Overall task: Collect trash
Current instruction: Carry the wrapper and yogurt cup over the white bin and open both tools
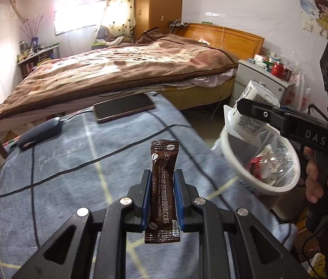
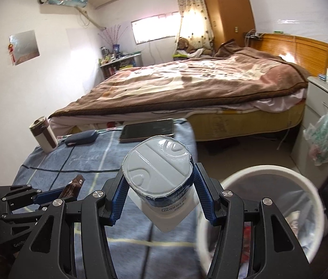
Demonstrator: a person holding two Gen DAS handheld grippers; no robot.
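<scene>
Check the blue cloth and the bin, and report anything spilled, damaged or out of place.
Nothing looks spilled or damaged. The phone and dark case lie flat on the blue cloth; the white bin stands beside it with trash inside.

Right gripper (image 2: 158,183) clamped on a white yogurt cup (image 2: 158,176) above the blue-clothed desk (image 2: 75,162), white trash bin (image 2: 264,211) just right, left gripper (image 2: 71,189) pinching a brown sachet (image 2: 72,187) at left

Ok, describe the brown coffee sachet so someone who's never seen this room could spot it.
Find the blue-grey checked cloth in front of the big bed. Above it, the left gripper pinches a slim brown coffee sachet upright between blue pads. Unlike the white yoghurt cup in the right gripper, it is flat and dark.
</scene>
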